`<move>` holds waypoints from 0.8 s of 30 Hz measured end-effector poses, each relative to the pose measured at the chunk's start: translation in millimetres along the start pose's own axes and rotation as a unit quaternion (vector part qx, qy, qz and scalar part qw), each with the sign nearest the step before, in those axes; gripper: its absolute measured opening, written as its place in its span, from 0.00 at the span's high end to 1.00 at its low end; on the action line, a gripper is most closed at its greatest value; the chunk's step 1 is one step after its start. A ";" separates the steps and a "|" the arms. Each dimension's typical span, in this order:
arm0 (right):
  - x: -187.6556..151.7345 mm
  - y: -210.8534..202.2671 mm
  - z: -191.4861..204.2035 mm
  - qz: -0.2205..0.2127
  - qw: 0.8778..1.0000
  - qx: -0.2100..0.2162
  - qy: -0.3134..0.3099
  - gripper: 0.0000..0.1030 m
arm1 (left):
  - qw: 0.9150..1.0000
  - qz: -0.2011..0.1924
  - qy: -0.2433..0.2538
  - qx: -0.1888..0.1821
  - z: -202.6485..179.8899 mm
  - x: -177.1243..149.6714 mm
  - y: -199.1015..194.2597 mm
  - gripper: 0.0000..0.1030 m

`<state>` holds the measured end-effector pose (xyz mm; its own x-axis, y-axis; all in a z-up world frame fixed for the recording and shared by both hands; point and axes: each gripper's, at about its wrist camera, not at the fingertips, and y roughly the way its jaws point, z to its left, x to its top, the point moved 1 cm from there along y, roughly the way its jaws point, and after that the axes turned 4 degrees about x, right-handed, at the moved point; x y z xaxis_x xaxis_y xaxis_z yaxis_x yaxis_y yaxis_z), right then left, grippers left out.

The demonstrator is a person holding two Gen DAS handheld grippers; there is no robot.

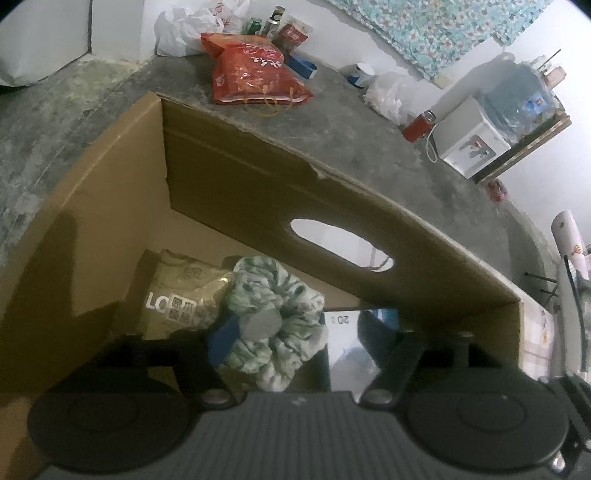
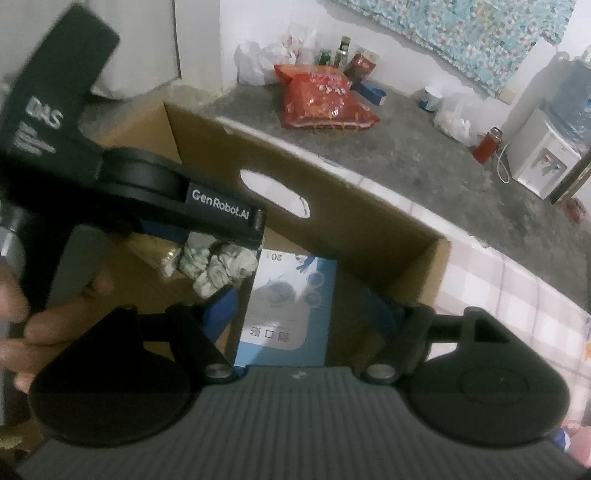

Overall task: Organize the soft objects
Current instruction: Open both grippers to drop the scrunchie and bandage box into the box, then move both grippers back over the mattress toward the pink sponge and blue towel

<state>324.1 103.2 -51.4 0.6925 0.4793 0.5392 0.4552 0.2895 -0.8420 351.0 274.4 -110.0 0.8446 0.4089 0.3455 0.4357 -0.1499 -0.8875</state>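
A green-and-white fabric scrunchie (image 1: pixel 277 328) hangs over the inside of an open cardboard box (image 1: pixel 110 206). My left gripper (image 1: pixel 303 332) is open; the scrunchie rests against its left finger (image 1: pixel 229 336). In the right wrist view the left gripper (image 2: pixel 221 236) reaches into the box (image 2: pixel 332 192) with the scrunchie (image 2: pixel 218 266) under its fingers. My right gripper (image 2: pixel 306 314) is open and empty above a blue-and-white packet (image 2: pixel 288 314) in the box. A beige packet (image 1: pixel 181 295) lies on the box floor.
The box has a handle hole (image 1: pixel 340 243) in its far wall. Behind it on the concrete floor lie a red bag (image 1: pixel 255 74), white plastic bags (image 1: pixel 188 29), cans and a water dispenser (image 1: pixel 480 140). A checkered cloth (image 2: pixel 517 295) lies to the right.
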 end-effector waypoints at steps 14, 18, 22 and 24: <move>-56.1 -135.9 -46.1 -0.099 0.992 0.053 0.063 0.26 | 1.000 -0.023 0.006 -0.013 -23.7 -23.3 -66.4 0.19; -88.6 -176.3 -68.1 -0.124 0.987 0.054 0.083 0.26 | 0.999 -0.043 0.033 -0.007 -43.0 -42.4 -97.1 0.19; -122.0 -212.5 -89.2 -0.145 0.982 0.058 0.103 0.26 | 0.995 -0.072 0.070 0.018 -71.1 -68.5 -132.0 0.16; -140.7 -231.1 -99.3 -0.155 0.980 0.057 0.111 0.25 | 0.991 -0.088 0.093 0.038 -86.8 -85.0 -149.9 0.14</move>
<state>177.0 -113.4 69.1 0.6406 0.1649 0.7499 0.6072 0.4890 -0.6262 240.9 184.0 20.2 0.8033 0.2495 0.5407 0.5625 -0.0195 -0.8266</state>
